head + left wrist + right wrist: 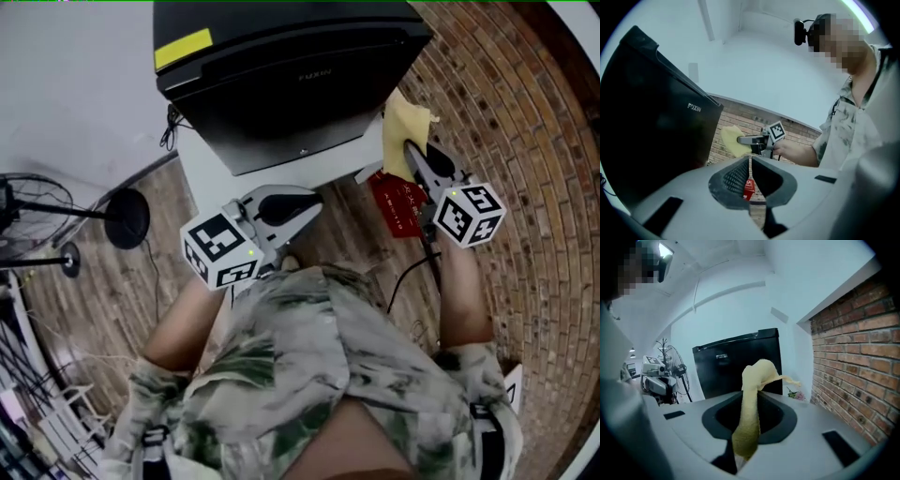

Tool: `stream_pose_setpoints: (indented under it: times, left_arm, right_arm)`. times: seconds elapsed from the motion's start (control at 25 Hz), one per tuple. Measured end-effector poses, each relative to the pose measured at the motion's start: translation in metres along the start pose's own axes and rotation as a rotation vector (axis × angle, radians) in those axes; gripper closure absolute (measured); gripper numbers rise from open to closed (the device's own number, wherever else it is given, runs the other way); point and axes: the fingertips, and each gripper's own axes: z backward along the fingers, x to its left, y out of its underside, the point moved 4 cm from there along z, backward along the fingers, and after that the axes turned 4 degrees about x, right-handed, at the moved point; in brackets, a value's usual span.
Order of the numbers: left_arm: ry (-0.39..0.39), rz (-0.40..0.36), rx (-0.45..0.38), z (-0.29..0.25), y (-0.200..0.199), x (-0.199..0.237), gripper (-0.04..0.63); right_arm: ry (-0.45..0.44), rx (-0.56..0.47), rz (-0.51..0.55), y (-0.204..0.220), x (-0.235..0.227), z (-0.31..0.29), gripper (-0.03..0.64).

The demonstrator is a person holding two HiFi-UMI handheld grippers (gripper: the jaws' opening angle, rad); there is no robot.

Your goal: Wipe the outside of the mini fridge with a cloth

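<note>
Just ahead of right claw (pixel 413 153), clamped on soft yellow cloth (pixel 406 127): boxy black mini fridge (pixel 281 75). Left claw (pixel 312 206) pressed together, empty.

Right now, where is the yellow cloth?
In the head view, the soft yellow cloth is clamped in the right tool, held up by the black mini fridge's right front corner, beside the red brick wall.

Mini fridge (pixel 281 84) on white stand (pixel 202 173)

Black mini fridge (pixel 281 75) stood upright, door shut. Yellow cloth (pixel 405 141), crumpled, was just beside its right front corner.
</note>
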Motion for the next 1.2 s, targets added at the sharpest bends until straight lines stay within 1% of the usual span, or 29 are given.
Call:
stream_pose_setpoints:
  times: [0.12, 0.24, 0.44, 0.6, 0.72, 0.84, 1.0, 1.2]
  left_arm:
    - [-0.006, 0.0, 0.006, 0.012, 0.006, -0.019, 0.566]
    - [-0.034, 0.02, 0.026, 0.025, 0.015, -0.039, 0.566]
    - [-0.065, 0.019, 0.081, 0.051, 0.032, -0.071, 0.566]
    - [-0.052, 0.027, 0.094, 0.091, 0.05, -0.082, 0.566]
    - [-0.015, 0.005, 0.073, 0.125, 0.053, -0.069, 0.566]
    - [0.018, -0.026, 0.064, 0.17, 0.055, -0.049, 0.568]
    - [0.069, -0.086, 0.075, 0.244, 0.049, -0.006, 0.568]
    - [0.131, -0.106, 0.096, 0.331, 0.05, 0.04, 0.568]
  right_arm:
    - [-0.032, 0.0, 0.026, 0.005, 0.031, 0.011, 0.529]
    - [-0.067, -0.012, 0.051, 0.007, 0.06, 0.018, 0.529]
    - [-0.13, -0.046, 0.082, 0.016, 0.107, 0.018, 0.529]
    - [-0.141, -0.036, 0.09, 0.029, 0.157, 0.009, 0.529]
    - [-0.108, -0.032, 0.125, 0.025, 0.191, -0.002, 0.529]
    - [-0.063, -0.023, 0.158, 0.013, 0.229, -0.022, 0.529]
    - [0.007, -0.028, 0.183, -0.018, 0.287, -0.062, 0.529]
    - [0.079, -0.062, 0.2, -0.057, 0.367, -0.121, 0.529]
